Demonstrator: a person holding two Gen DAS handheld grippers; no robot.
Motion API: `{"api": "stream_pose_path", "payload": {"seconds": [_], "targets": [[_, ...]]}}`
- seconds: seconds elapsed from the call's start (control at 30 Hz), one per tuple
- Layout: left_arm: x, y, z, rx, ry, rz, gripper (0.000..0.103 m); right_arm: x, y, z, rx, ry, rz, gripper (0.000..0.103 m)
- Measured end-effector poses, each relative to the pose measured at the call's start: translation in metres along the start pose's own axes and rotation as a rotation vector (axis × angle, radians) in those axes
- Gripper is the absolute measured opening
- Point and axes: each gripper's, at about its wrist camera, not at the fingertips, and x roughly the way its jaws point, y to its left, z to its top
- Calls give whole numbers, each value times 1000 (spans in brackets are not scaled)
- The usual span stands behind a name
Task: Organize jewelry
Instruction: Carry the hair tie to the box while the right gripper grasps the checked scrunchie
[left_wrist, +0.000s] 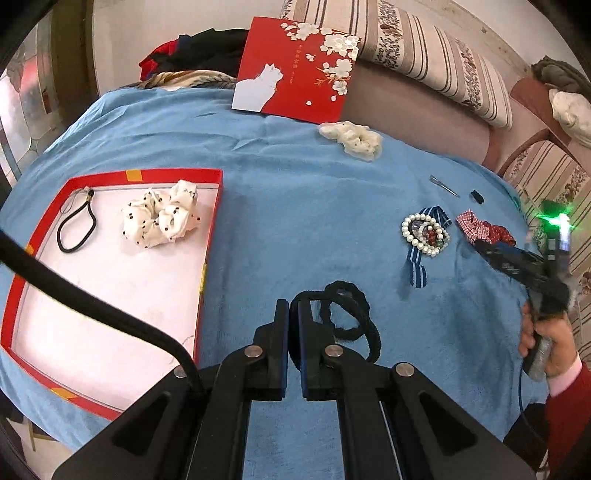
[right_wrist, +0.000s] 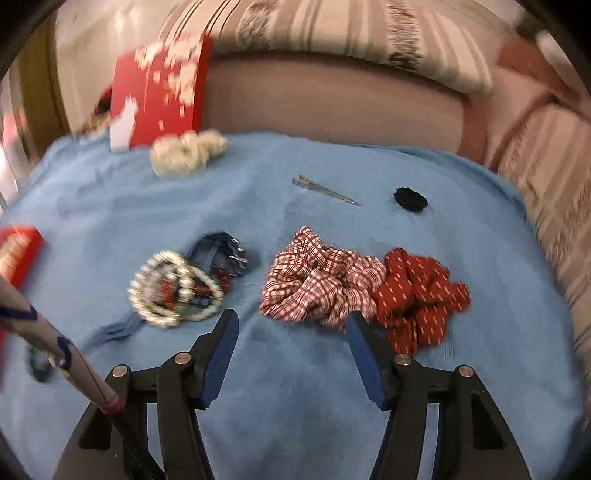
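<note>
Gripping a black hair band (left_wrist: 351, 314), the left gripper (left_wrist: 293, 314) is closing its fingers on only one edge of the loop, and the rest is hanging to the right. I am thinking the band could slip out on the way to the red box (left_wrist: 207, 258), which is lying just left of the gripper on the blue cloth (left_wrist: 295, 203), because the hold is so thin. Inside the box a spotted white scrunchie (left_wrist: 162, 218) and a thin black elastic (left_wrist: 75, 229) are already lying.

Looking from the right wrist, the right gripper (right_wrist: 291, 332) is standing open and holding nothing, its fingers pointing at the checked scrunchie (right_wrist: 317, 284). The red scrunchie (right_wrist: 421, 295) is touching it, so both could be caught together. The pearl bracelets (right_wrist: 173, 288) are lying to the left.
</note>
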Motion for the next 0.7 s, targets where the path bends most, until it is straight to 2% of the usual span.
{"api": "stream_pose_path", "payload": {"seconds": [0.07,0.1,0.17,0.3,0.43,0.57,0.7], "targets": [[-1,4,-1,-12,1,4,4,17,6,2,-58,27,-49,62],[-2,6,-2,-18,0,6,4,24,8,2,-77,37,-65,41],[-6,11,-2,-28,-5,12,4,29,6,4,-82,70,-75,8],[-20,26,-7,-62,-28,23,4,1,-10,9,2,35,-5,6],[-33,44,-16,-104,-44,37,4,-48,-16,17,70,-18,113,6],[-49,75,-26,-172,-67,54,4,-87,-1,27,93,-53,216,6],[-63,110,-33,-248,-80,79,4,-110,42,32,75,-57,342,6]]}}
